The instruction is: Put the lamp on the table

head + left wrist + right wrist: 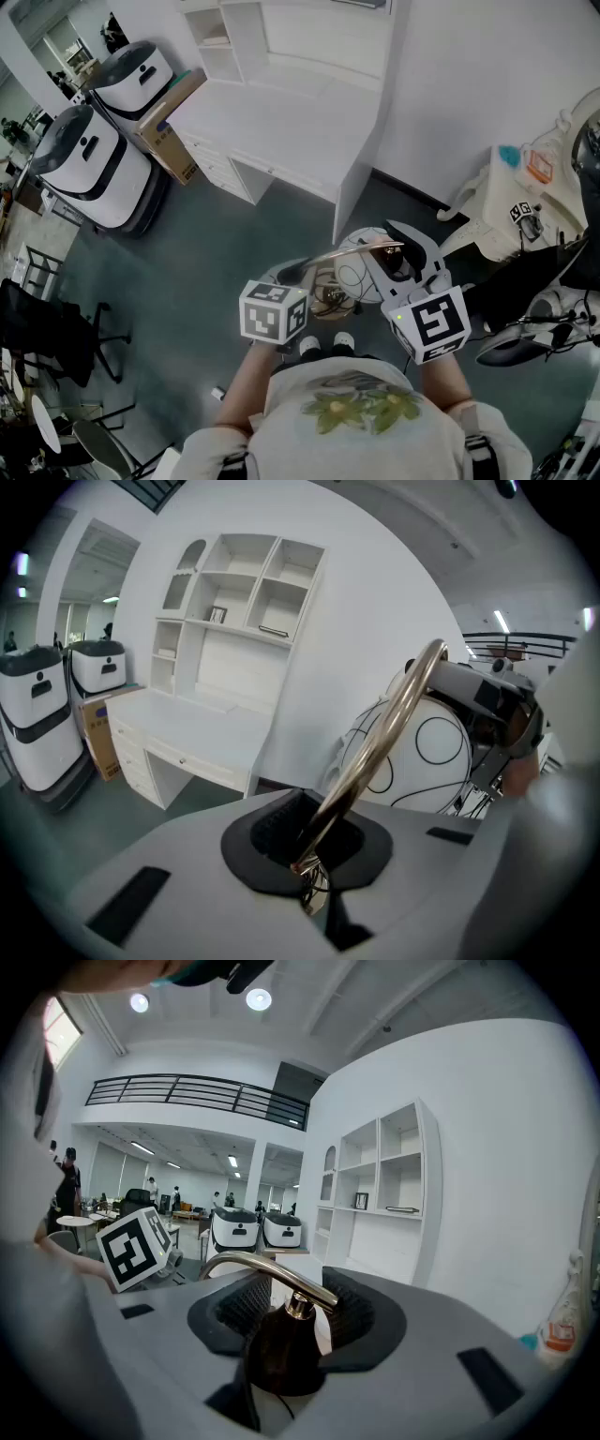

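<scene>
The lamp has a curved brass arm (361, 249), a dark socket (284, 1349) and a white globe shade (354, 274) with thin black lines. It hangs in the air in front of me, above the grey floor. My left gripper (305, 850) is shut on the lower end of the brass arm (375, 752), with the globe (427, 752) beyond it. The jaws of my right gripper (291, 1321) stand wide, with the pads (352, 1312) against the socket's sides. In the head view both grippers meet at the lamp, the left gripper (298, 274) left of the right gripper (405, 253). The white desk (281, 112) stands ahead.
A white shelf unit (234, 583) rises over the desk against the wall. Two white robot units (89, 164) and a cardboard box (169, 131) stand left of the desk. Black chairs (56, 337) are at the left and white equipment (525, 206) at the right.
</scene>
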